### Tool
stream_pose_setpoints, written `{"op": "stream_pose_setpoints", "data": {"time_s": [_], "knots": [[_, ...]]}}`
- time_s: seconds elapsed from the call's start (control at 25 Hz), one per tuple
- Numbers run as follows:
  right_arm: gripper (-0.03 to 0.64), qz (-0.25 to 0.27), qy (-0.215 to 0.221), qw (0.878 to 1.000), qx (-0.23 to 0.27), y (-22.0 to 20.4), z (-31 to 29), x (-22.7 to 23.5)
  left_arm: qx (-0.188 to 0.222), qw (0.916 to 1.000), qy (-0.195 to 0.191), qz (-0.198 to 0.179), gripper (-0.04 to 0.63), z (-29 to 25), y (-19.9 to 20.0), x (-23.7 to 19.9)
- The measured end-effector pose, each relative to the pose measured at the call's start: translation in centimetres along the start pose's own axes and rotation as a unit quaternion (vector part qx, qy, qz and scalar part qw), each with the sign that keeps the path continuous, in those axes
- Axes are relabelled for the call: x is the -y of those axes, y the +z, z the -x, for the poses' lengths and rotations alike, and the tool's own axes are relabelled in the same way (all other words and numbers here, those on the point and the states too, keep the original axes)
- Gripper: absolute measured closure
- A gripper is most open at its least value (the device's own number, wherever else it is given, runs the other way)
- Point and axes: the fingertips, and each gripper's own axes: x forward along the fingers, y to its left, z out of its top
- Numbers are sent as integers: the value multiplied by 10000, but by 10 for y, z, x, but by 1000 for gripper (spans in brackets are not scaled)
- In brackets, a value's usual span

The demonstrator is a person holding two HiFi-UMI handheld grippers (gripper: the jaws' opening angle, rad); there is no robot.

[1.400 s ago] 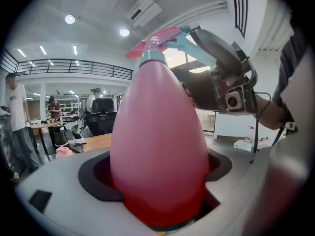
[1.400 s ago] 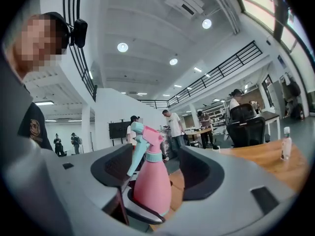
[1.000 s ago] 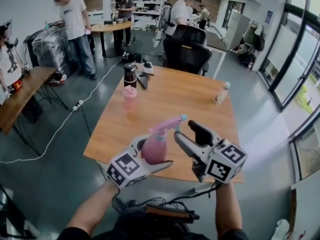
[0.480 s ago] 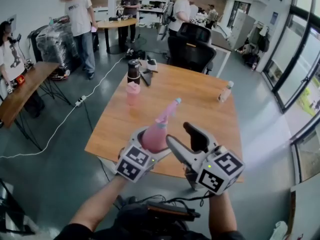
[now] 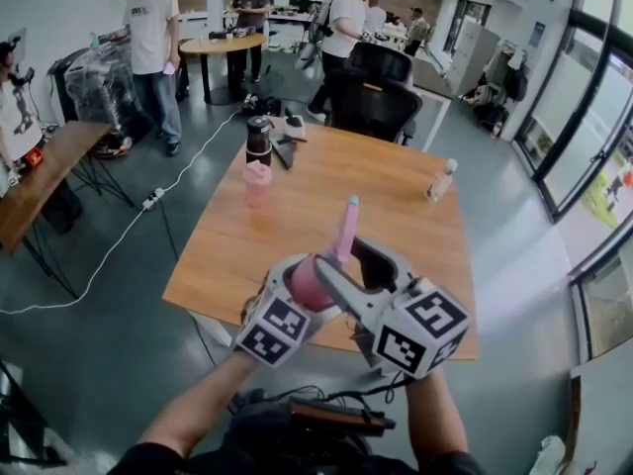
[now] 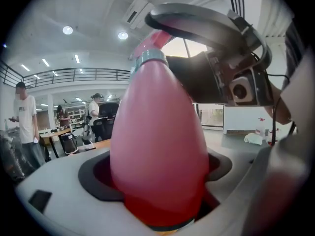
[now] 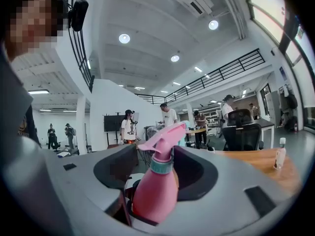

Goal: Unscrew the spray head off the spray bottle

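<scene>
The pink spray bottle [image 5: 309, 285] was up in the air, over the near edge of the wooden surface [image 5: 396, 216], its spray head [image 5: 346, 228] pointing up and away. The left gripper [image 5: 300, 277] was clamped on the bottle's fat lower body, pads pressed right into it. The right gripper [image 5: 344, 260] had its jaws either side of the neck, just under the spray head. They had just been closing in, but there was a gap on both sides, so no pinch. Farther back on the surface stood a pink cup [image 5: 257, 181] with a dark tumbler [image 5: 258, 139] behind it, and a small clear bottle [image 5: 440, 181] near the right edge. A black office chair [image 5: 376, 92] sat at the far side.
</scene>
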Motion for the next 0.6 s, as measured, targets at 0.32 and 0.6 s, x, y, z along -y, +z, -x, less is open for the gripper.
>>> {"op": "stream_pose_setpoints", "data": {"time_s": [0.32,0.6], "knots": [[430,36,559,9981,262,9,0,-3,210,9991,-363,-60,141,6,9,8],[469,254,1235,9918,198,13,3,-12,255,9956,-900,-74,141,17,11,16]]}}
